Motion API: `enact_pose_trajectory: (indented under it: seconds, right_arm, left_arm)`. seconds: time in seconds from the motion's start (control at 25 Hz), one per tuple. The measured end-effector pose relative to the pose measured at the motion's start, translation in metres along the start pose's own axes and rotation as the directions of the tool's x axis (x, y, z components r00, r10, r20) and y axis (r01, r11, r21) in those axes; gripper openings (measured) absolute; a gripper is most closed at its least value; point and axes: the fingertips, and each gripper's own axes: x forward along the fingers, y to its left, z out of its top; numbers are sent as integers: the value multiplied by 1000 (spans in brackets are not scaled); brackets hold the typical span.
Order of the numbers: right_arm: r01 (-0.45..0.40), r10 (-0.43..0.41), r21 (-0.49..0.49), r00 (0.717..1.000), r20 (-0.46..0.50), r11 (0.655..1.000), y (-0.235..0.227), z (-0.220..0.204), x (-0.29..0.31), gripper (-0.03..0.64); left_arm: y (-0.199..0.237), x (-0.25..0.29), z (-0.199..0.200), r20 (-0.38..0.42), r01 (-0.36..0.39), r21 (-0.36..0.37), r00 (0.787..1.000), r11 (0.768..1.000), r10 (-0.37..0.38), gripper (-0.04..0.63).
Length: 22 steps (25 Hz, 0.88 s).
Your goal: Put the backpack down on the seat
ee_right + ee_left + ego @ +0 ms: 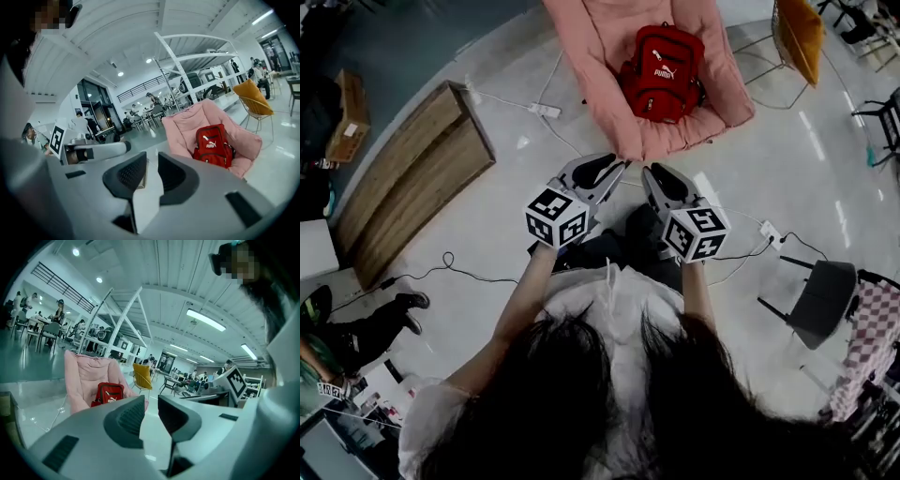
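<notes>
A red backpack (pixel 664 73) stands upright on the seat of a pink padded chair (pixel 600 56), leaning on its backrest. Both grippers are held in front of the chair, short of its front edge and apart from the bag. My left gripper (pixel 614 167) has a gap between its jaws and nothing in it. My right gripper (pixel 652 174) is likewise open and empty. The left gripper view shows the backpack (pixel 109 393) beyond the left gripper (pixel 151 404), on the chair (pixel 82 373). In the right gripper view the backpack (pixel 213 144) sits to the right of the right gripper (pixel 152 164).
A wooden bench (pixel 412 173) lies on the floor at left, with a cardboard box (pixel 347 117) beyond it. A power strip (pixel 546 111) and cables run across the floor. A yellow chair (pixel 802 33) stands right of the pink one, a grey chair (pixel 825 295) nearer right. A person's legs (pixel 366 328) show at left.
</notes>
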Motion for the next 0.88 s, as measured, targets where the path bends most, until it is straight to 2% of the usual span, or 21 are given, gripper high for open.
enact_pose_trajectory:
  seconds: [0.4, 0.88]
  right_arm:
    - [19, -19, -33, 1000, -5, 999, 14, -7, -41, 80]
    - [-57, 53, -85, 998, -43, 995, 18, -23, -96, 75]
  left_arm:
    - [-26, -14, -8, 28, 0, -29, 1000, 1000, 0, 97]
    - [-91, -17, -26, 50, -34, -24, 998, 999, 35, 97]
